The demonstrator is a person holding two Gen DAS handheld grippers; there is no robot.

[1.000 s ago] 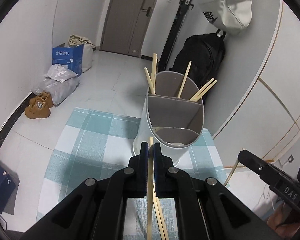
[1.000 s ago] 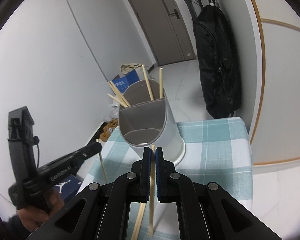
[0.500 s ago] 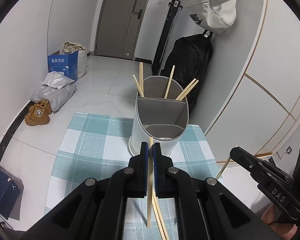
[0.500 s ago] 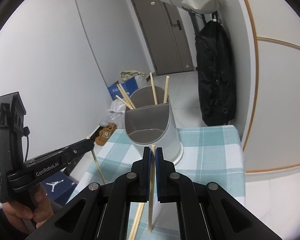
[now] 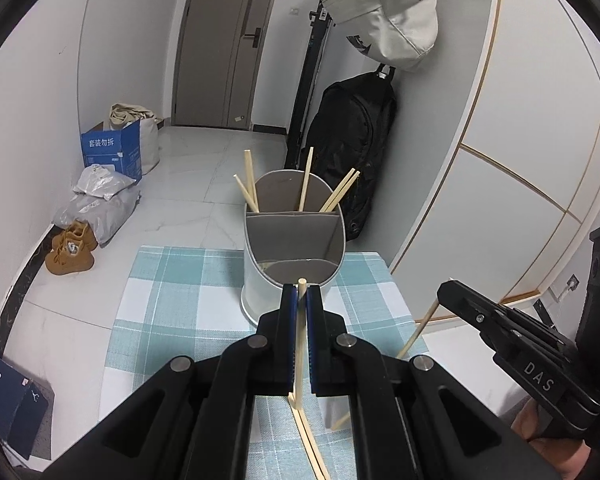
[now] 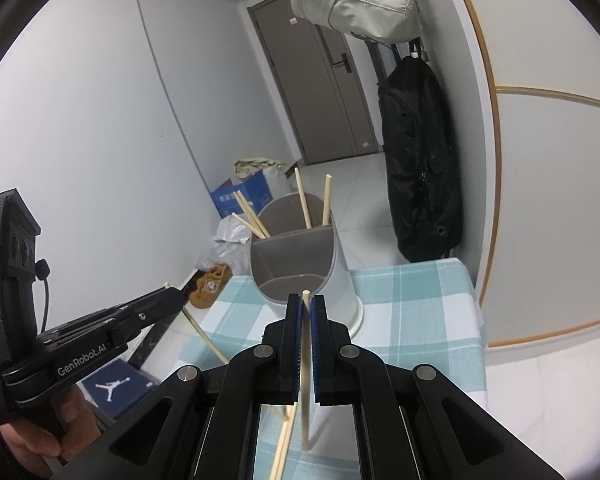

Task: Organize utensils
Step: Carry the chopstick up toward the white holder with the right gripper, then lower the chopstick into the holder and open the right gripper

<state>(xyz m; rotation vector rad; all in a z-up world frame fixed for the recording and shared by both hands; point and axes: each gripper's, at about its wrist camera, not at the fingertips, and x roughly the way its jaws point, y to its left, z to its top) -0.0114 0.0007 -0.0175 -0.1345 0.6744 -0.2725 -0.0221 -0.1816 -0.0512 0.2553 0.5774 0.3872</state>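
A white utensil holder [image 5: 260, 280] [image 6: 340, 276] with grey inner compartments stands on the checked cloth, several wooden chopsticks [image 5: 306, 180] leaning in its far compartment. My left gripper [image 5: 299, 294] is shut on one wooden chopstick [image 5: 299, 356], held upright just short of the holder. My right gripper [image 6: 307, 304] is likewise shut on a chopstick [image 6: 306, 380], facing the holder from the other side. Each gripper appears in the other's view, the right gripper [image 5: 440, 296] and the left gripper [image 6: 176, 296], each with its stick hanging below. More chopsticks [image 5: 310, 440] lie on the cloth beneath.
The small table carries a teal and white checked cloth [image 5: 172, 288]. Beyond it on the floor are brown shoes [image 5: 70, 248], grey bags [image 5: 100, 204] and a blue box [image 5: 110, 152]. A black backpack [image 5: 352, 136] and a pale bag [image 5: 384, 12] hang on the wall.
Both grippers have pulled back and risen a little with their chopsticks, so the holder looks smaller and farther off. Both grips are unchanged.
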